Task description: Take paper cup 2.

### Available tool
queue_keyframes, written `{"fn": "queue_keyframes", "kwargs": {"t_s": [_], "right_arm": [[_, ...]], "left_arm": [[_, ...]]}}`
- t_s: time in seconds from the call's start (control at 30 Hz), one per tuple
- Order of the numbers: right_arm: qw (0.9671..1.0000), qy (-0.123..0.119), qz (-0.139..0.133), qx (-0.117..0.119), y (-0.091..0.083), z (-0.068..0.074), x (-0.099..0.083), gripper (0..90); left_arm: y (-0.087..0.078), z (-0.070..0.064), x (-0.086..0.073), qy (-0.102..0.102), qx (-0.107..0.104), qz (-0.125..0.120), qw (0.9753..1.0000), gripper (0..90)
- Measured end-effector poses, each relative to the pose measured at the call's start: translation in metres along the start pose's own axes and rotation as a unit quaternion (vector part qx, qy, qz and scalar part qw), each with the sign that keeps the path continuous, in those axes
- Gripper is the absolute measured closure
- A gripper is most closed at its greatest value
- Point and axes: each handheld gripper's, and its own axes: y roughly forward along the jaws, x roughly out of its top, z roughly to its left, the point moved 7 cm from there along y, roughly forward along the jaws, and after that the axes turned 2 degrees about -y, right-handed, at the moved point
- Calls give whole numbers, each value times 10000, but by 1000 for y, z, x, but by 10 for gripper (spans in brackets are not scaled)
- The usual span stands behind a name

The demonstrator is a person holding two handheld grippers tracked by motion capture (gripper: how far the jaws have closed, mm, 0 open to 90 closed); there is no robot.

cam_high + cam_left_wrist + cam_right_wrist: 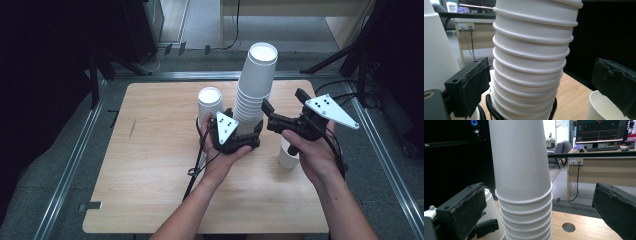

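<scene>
High view: both forearms come in from the bottom over a wooden table; the left hand holds the left gripper low at the foot of a tall stack of upturned white paper cups at mid-table, its grey plate tilted toward the camera; the right hand holds the right gripper higher, pointing left at the stack's right side, its grey plate facing up.

Left gripper view: the jaws stand wide apart on either side of the stack, the left pad just beside the rims, the right pad well clear; nothing is clamped. Right gripper view: the jaws are also spread wide, the stack between them with a gap on each side; nothing is held.

A single upturned cup stands just left of the stack, behind the left hand; another cup stands mouth up on the table under the right hand, partly hidden by it, and its rim shows at the lower right of the left gripper view; black cables trail from the left gripper across the table.

The stack is nested cups, bottoms up, with ringed rims crowded in the lower part and one long smooth cup on top; it leans slightly right in the high view.
</scene>
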Motion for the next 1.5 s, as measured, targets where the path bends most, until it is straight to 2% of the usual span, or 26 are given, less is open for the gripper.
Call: {"fn": "queue_keyframes", "kwargs": {"t_s": [0.13, 0.5, 0.73, 0.9, 1.07, 1.2, 1.3, 1.5], "right_arm": [[10000, -11, 29, 16, 7, -1, 1, 0], [9996, -101, 130, 222, 26, 1, 8, 0], [9992, -150, 155, 348, 40, 8, 11, 0], [9984, -237, 228, 462, 52, 12, 10, 0], [9977, -74, 356, 571, 63, 13, 11, 0], [9970, -69, 438, 631, 69, 11, 12, 0], [9967, -11, 444, 686, 71, 10, 13, 0], [9959, -73, 459, 771, 75, 12, 13, 3]], "left_arm": [[2, 4, 3, -50, 170, -79, 9998, 21], [13, -4, 4, 60, 193, -103, 9997, 22], [19, -4, 2, -16, 233, -79, 9997, 21], [21, -4, 3, 105, 303, -99, 9994, 21], [24, -4, 2, 241, 425, -53, 9988, 22], [24, -5, 4, 305, 491, -149, 9982, 23], [25, -6, 4, 408, 617, -182, 9971, 42], [26, -5, 5, 382, 702, -192, 9966, 60]]}}
